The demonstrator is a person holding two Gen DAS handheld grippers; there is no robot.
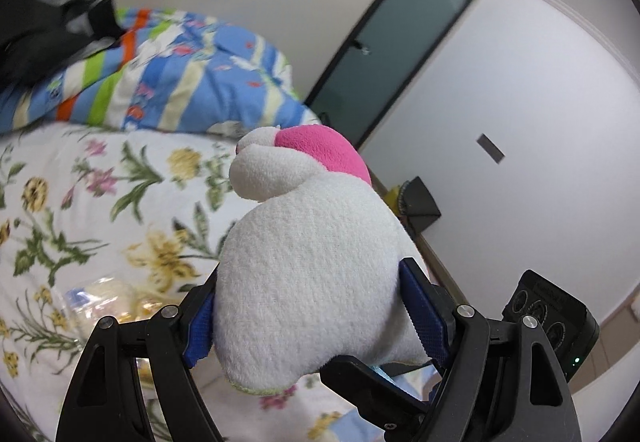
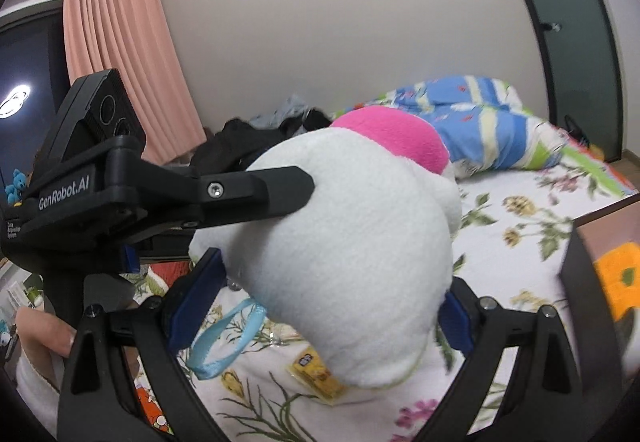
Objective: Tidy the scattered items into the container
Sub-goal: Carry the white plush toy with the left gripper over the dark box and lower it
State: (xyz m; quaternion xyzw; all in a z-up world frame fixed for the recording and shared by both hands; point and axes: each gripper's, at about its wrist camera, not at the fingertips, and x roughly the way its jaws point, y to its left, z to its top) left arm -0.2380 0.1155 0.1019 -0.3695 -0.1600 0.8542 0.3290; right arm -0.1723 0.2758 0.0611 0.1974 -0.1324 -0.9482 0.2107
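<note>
Floral bedsheet (image 1: 80, 201) fills the background, with a striped blue quilt (image 1: 180, 81) bunched beyond it. Left gripper (image 1: 312, 306) is clamped on the white plush toy with a pink patch (image 1: 312, 282), held above the bed. Right gripper (image 2: 320, 302) squeezes the same toy from the other side. It looks light, soft and squashy, best held around its fat middle. At far right, a dark fabric box with an orange flower (image 2: 608, 274) sits near; a yellow packet (image 2: 316, 374) lies beneath.
</note>
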